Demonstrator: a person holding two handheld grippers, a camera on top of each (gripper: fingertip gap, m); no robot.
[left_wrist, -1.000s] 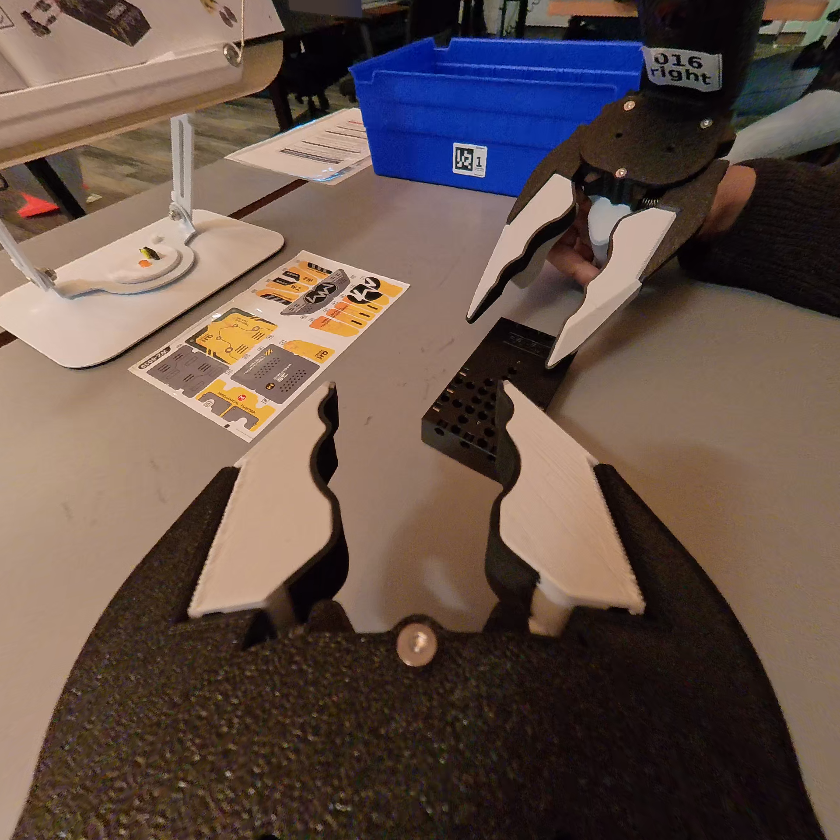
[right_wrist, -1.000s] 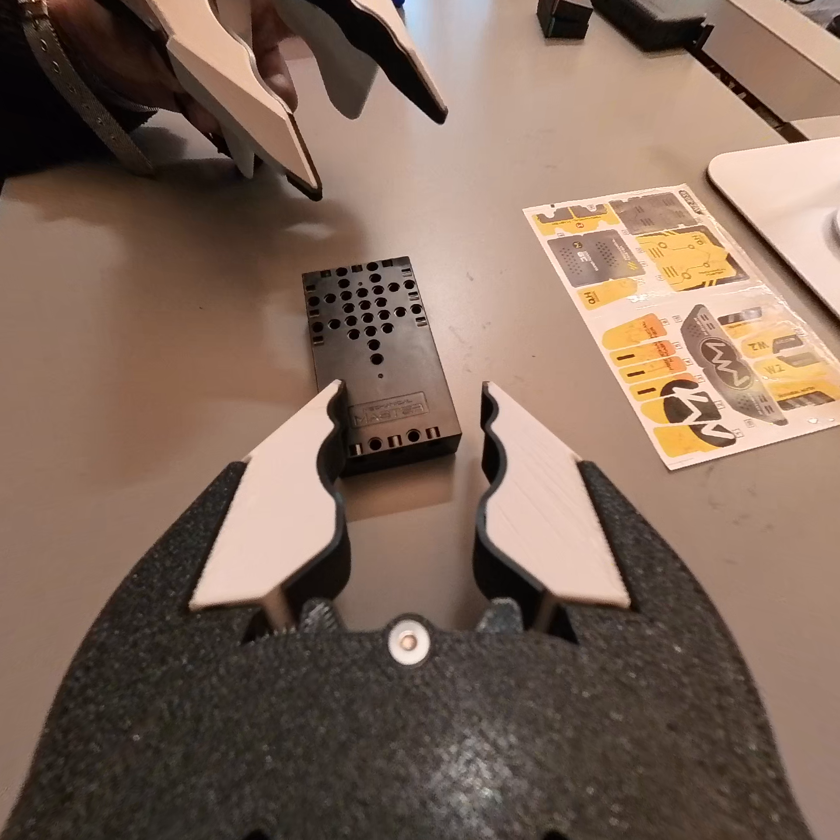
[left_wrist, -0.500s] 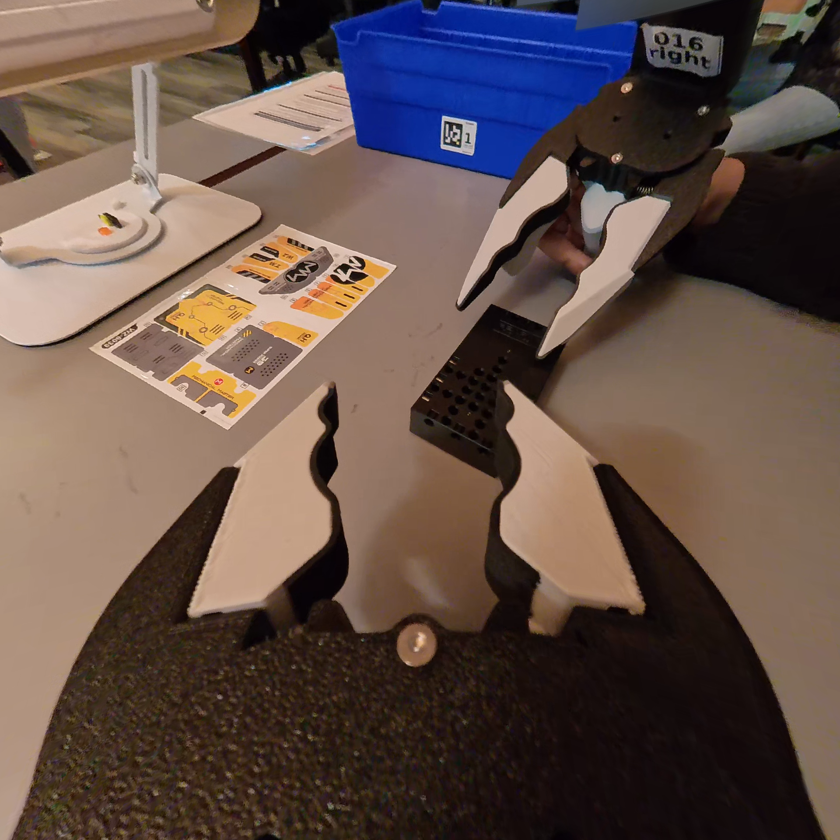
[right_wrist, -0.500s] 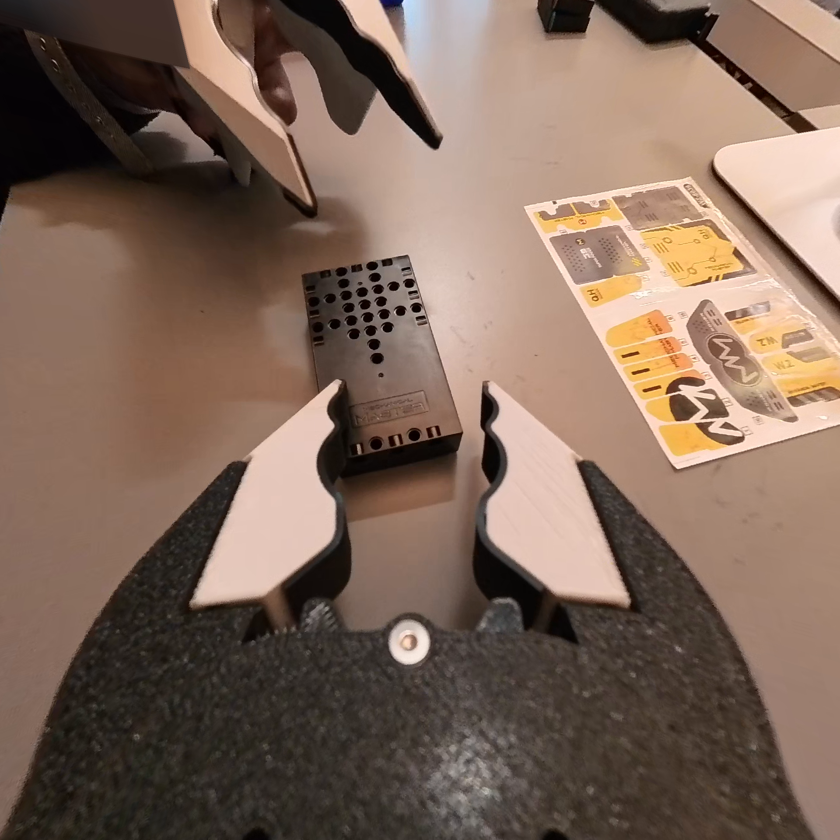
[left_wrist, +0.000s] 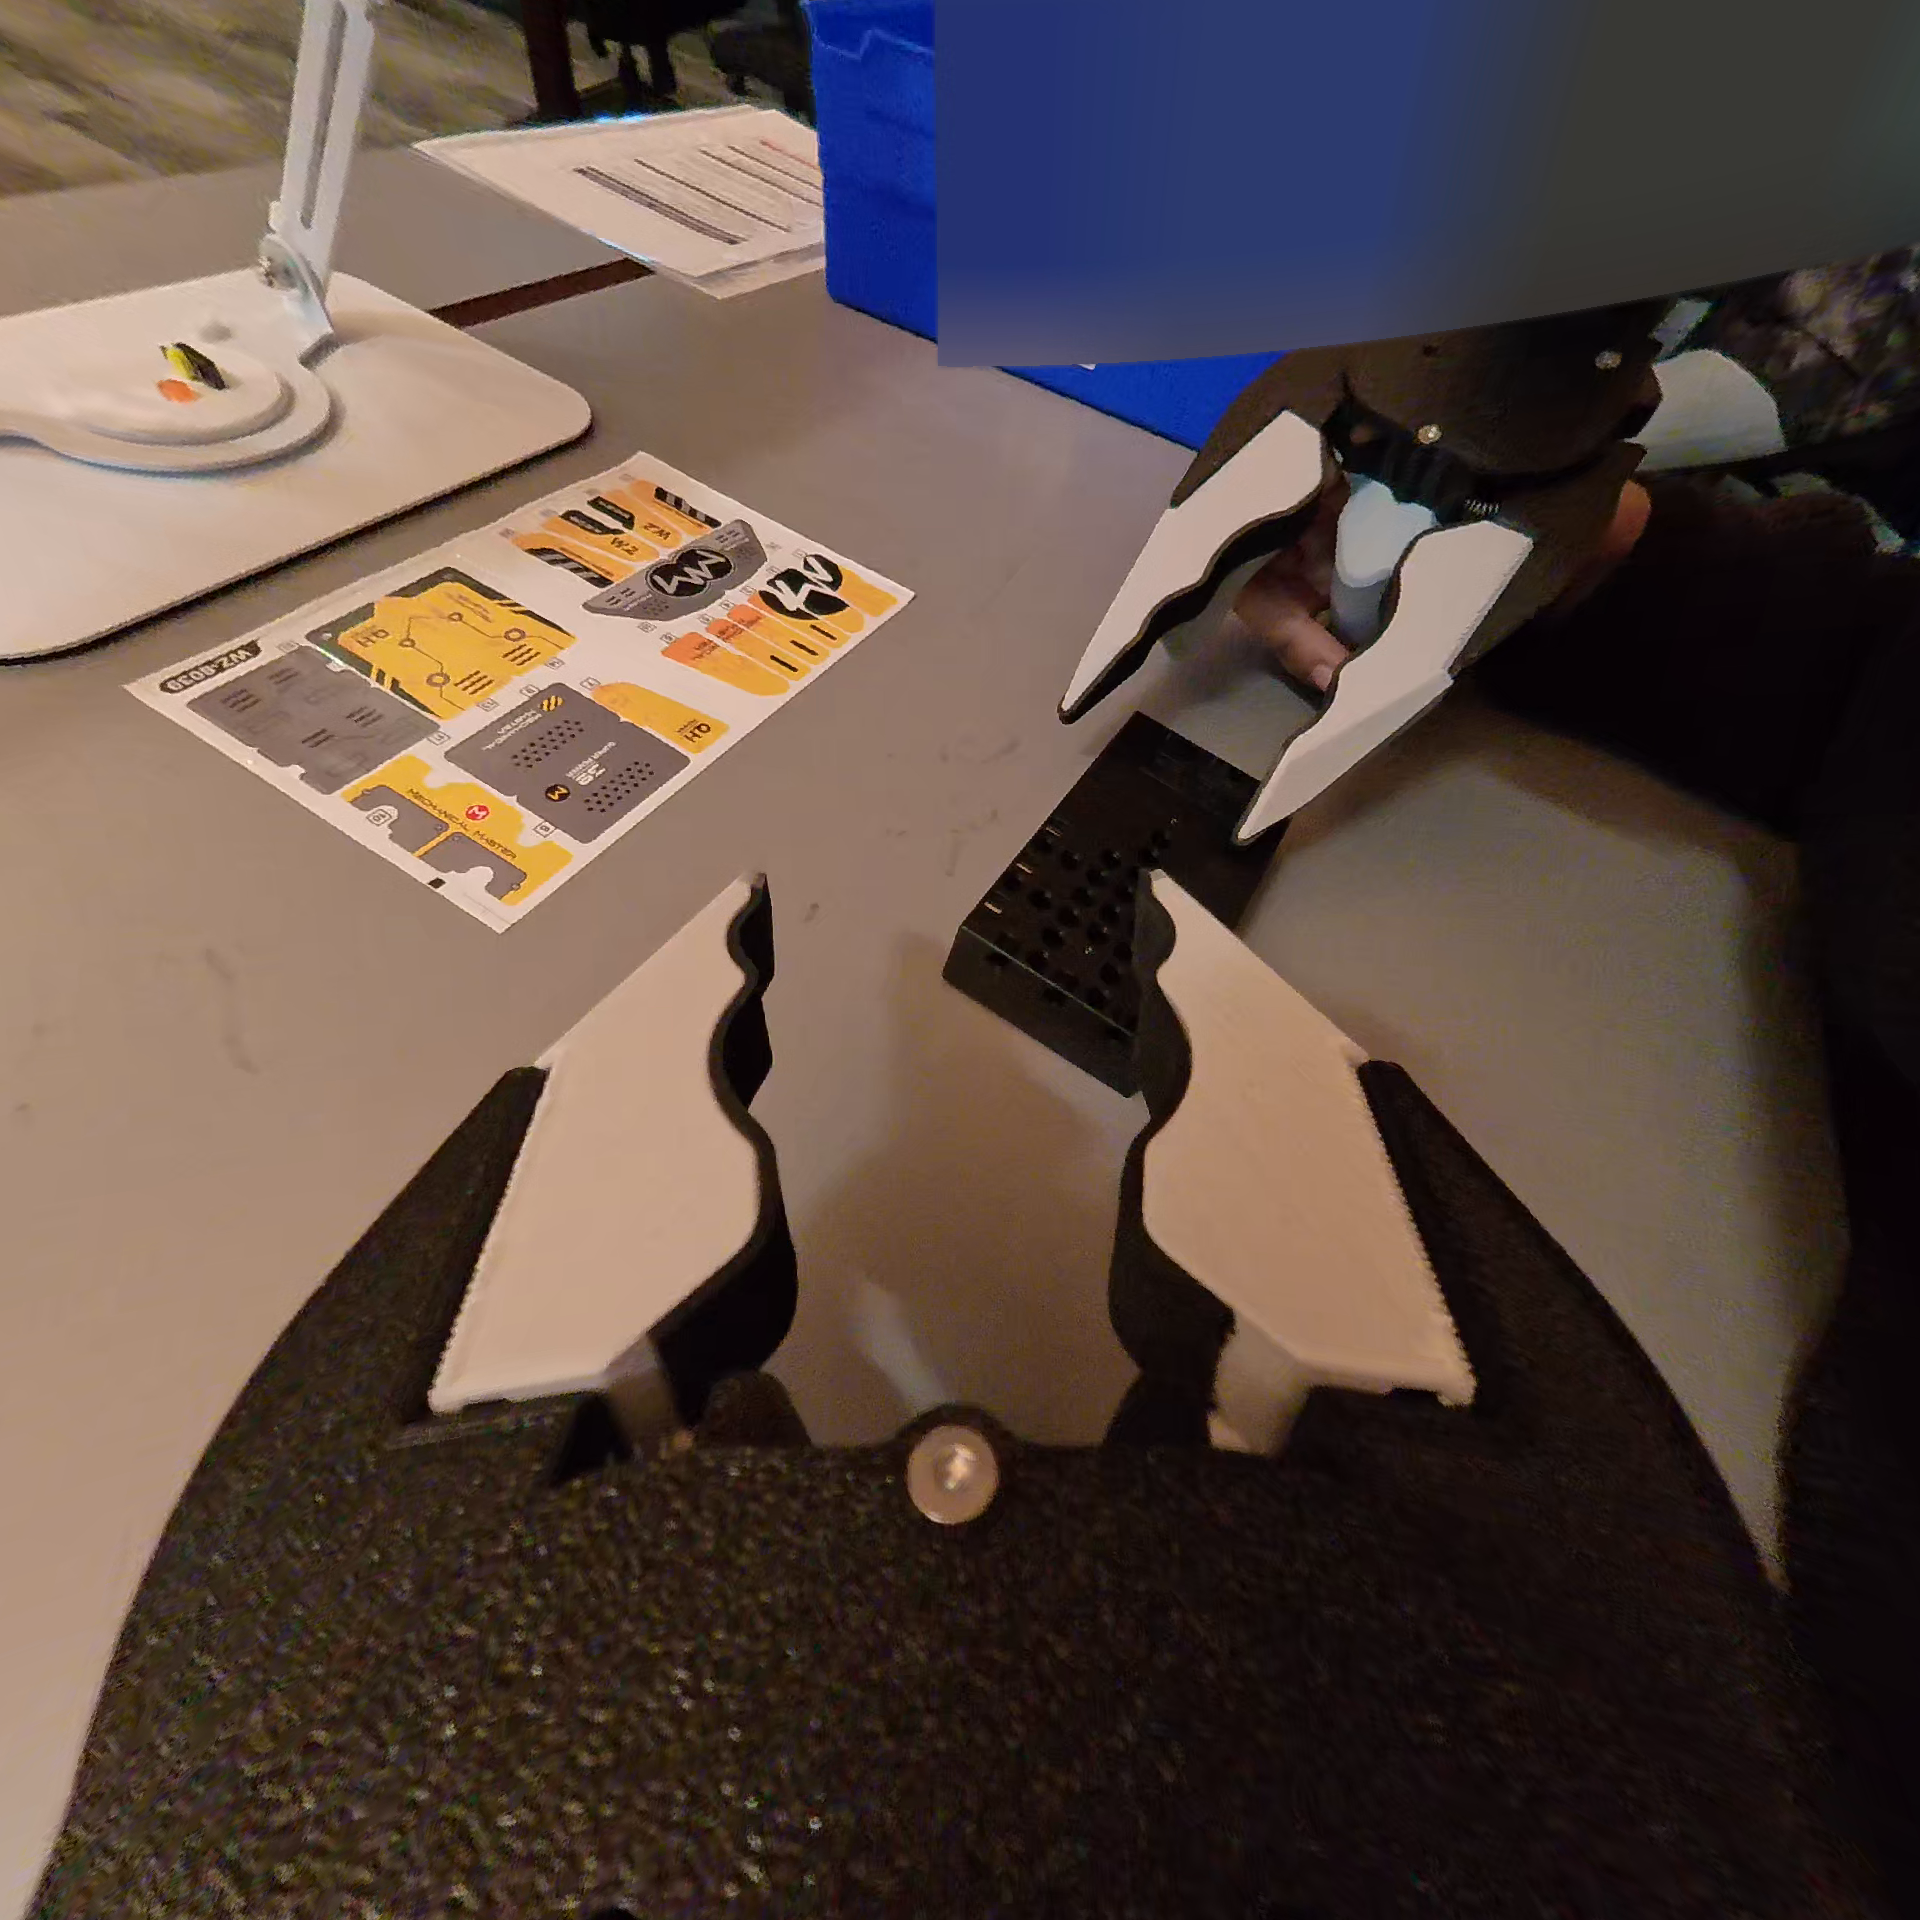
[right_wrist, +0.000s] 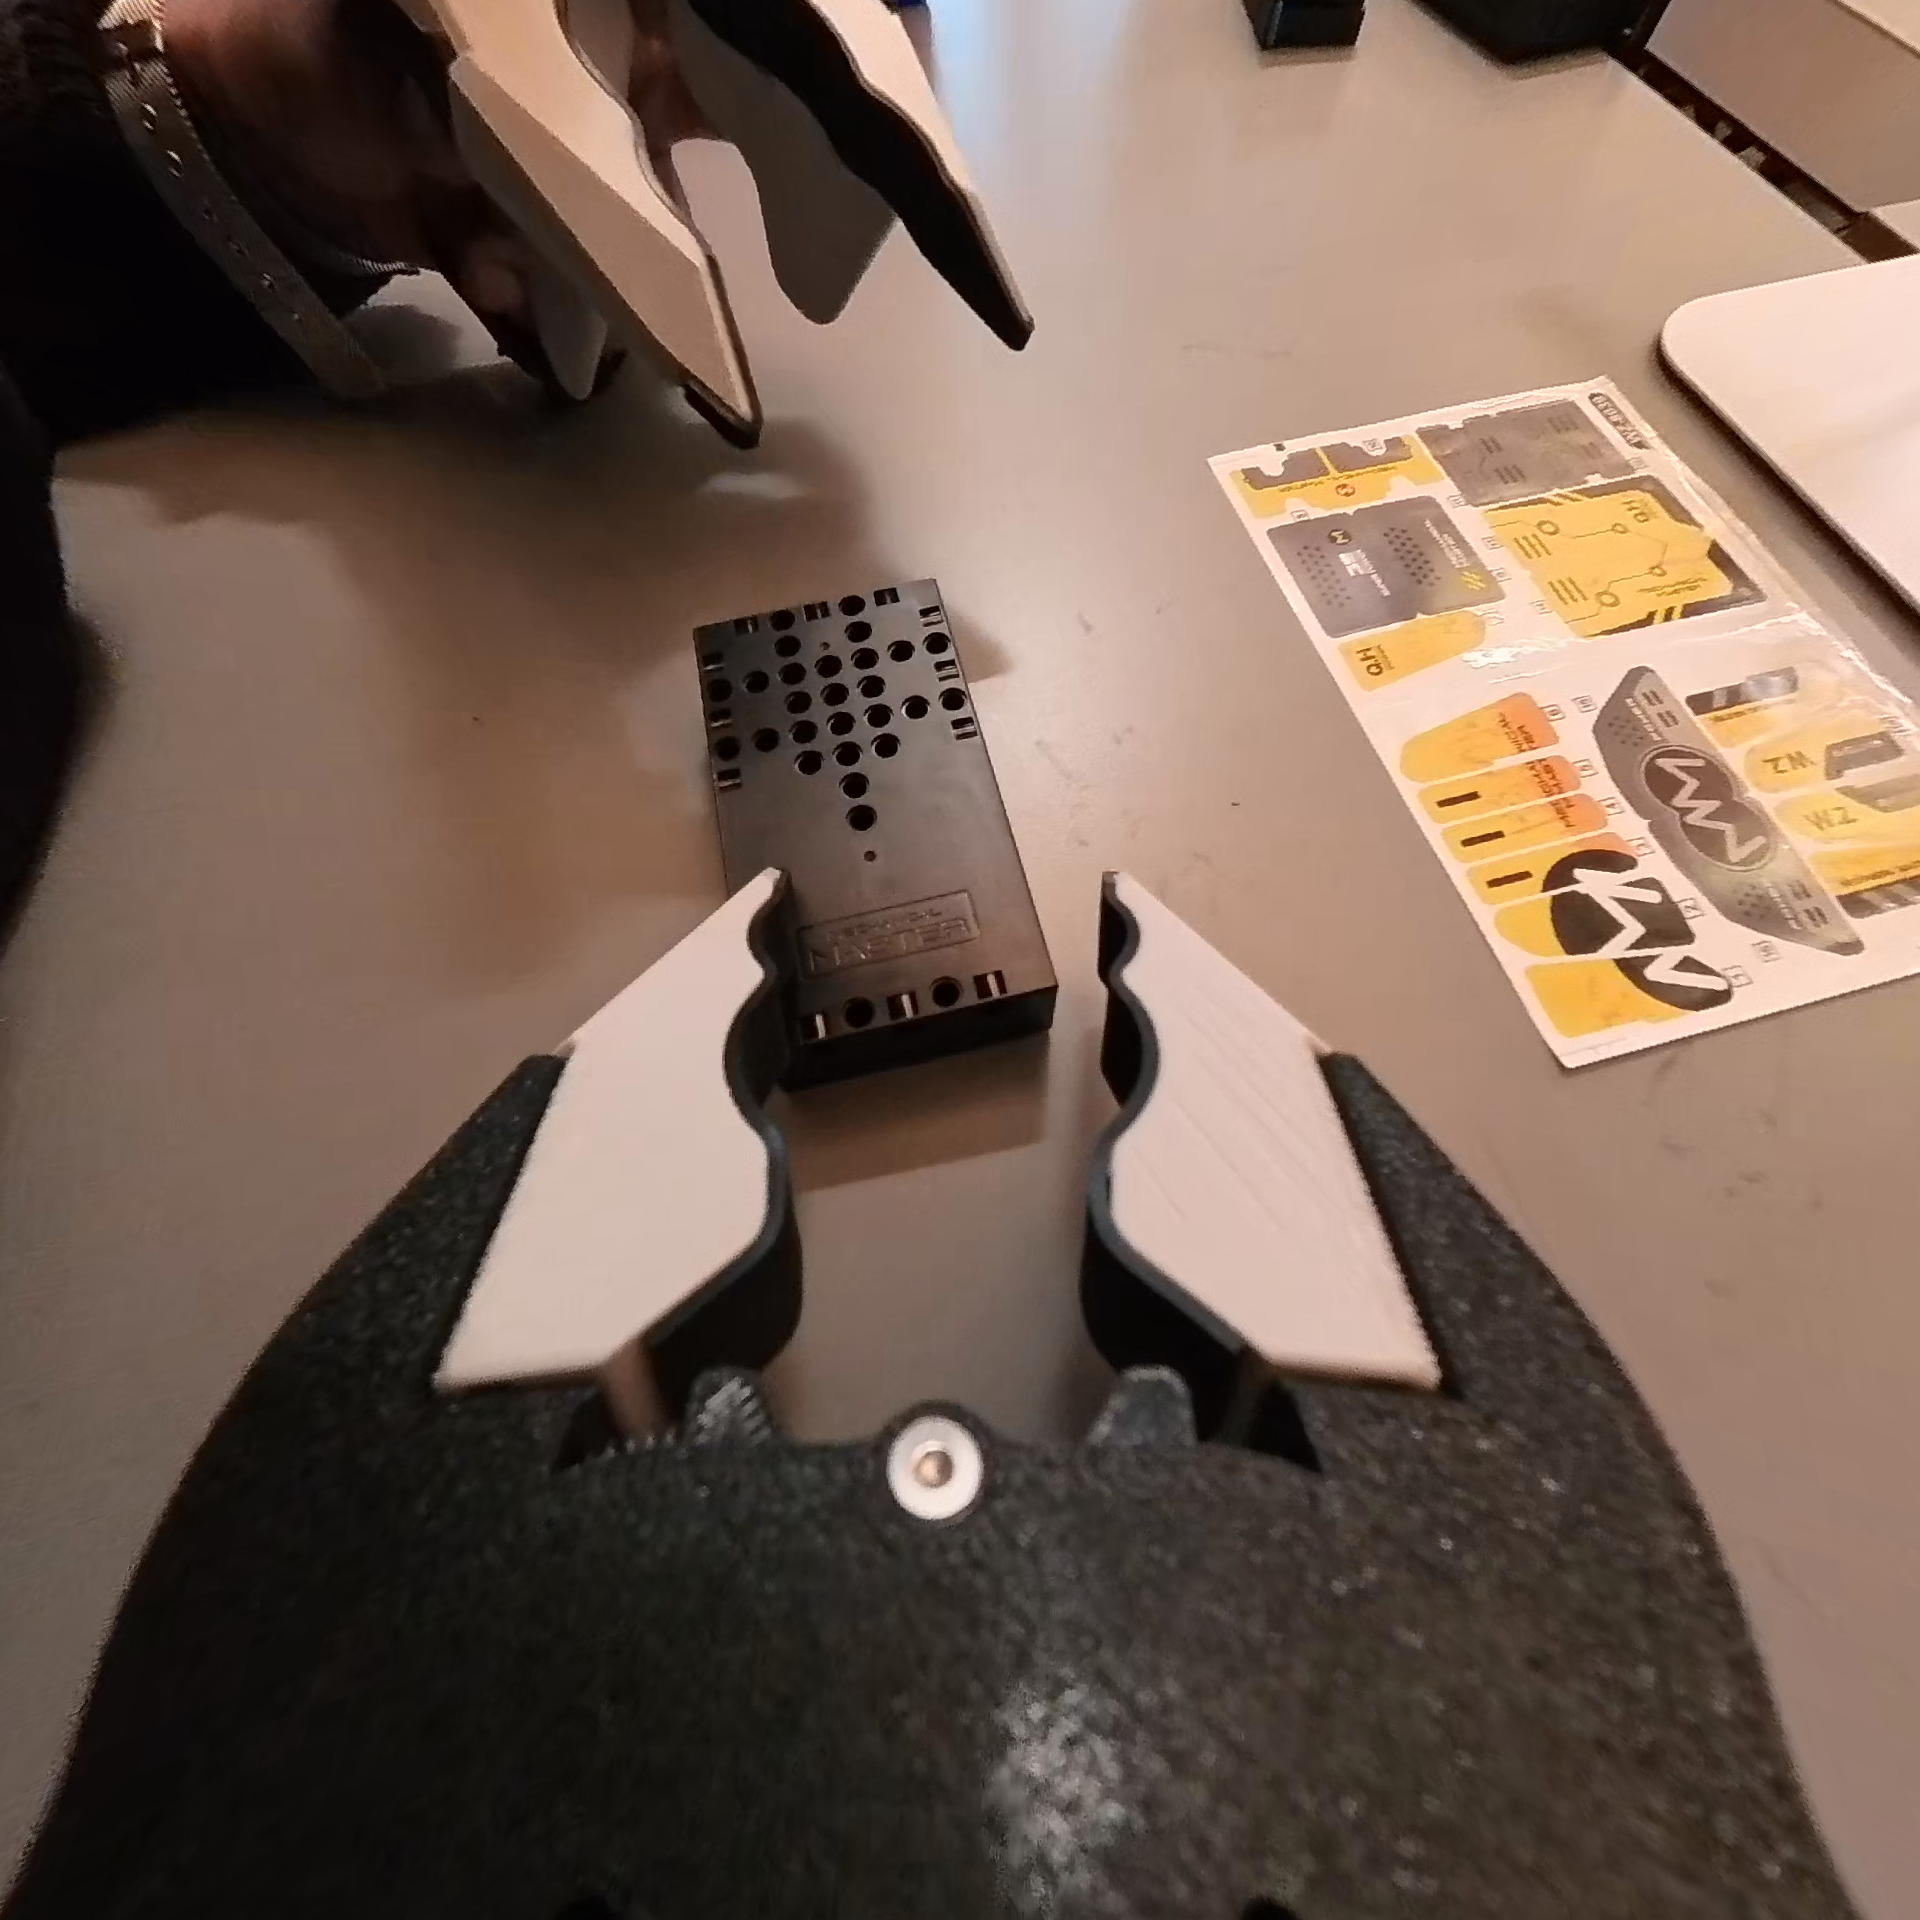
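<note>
A black rectangular block with many round holes (right_wrist: 873, 810) lies flat on the grey table (right_wrist: 312, 831). My right gripper (right_wrist: 940, 881) is open, with its fingertips on either side of the block's near end; I cannot tell whether they touch it. My left gripper (left_wrist: 954, 883) is open and empty, just short of the block's (left_wrist: 1081, 914) opposite end. In the right wrist view the left gripper (right_wrist: 876, 384) hangs over the table beyond the block. In the left wrist view the right gripper (left_wrist: 1158, 774) points down at the block's far end.
A yellow, grey and black sticker sheet (left_wrist: 520, 675) lies beside the block, also in the right wrist view (right_wrist: 1610, 727). A white stand base (left_wrist: 260, 468), a printed paper (left_wrist: 665, 187) and a blue bin (left_wrist: 883, 187) stand farther back. A person's dark sleeve (left_wrist: 1714, 644) rests behind the right gripper.
The left wrist view has tilted down and swung a little, so the bin and stand sit higher in it. Both grippers stay open, and the block has not moved.
</note>
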